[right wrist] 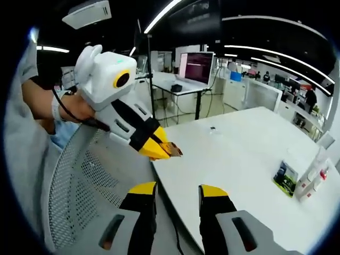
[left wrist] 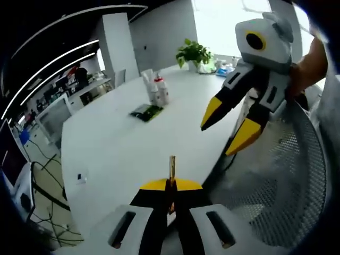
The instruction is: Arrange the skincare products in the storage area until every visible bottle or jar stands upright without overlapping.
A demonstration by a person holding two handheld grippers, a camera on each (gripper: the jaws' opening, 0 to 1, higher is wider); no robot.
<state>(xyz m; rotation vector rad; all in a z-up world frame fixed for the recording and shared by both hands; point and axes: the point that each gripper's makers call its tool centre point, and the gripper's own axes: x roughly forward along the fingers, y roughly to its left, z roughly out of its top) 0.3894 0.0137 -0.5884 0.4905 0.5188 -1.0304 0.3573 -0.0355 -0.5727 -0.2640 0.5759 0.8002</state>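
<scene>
My left gripper [left wrist: 171, 183] is pinched on a thin tan strip [left wrist: 171, 169], the right gripper [right wrist: 178, 192] spread, both held off-table for now. The 2-3 bottles [left wrist: 155, 89] stand upper-center beside a green packet [left wrist: 146, 112].

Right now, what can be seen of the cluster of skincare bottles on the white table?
The skincare bottles stand upright in a tight cluster far across the white table, near its far edge. They look like slim white plastic bottles, at least one with a red mark or cap. A dark green flat packet lies on the table just in front of them. In the right gripper view the bottles appear at the right edge, pressed together. Neither hand-held gripper touches them.
</scene>
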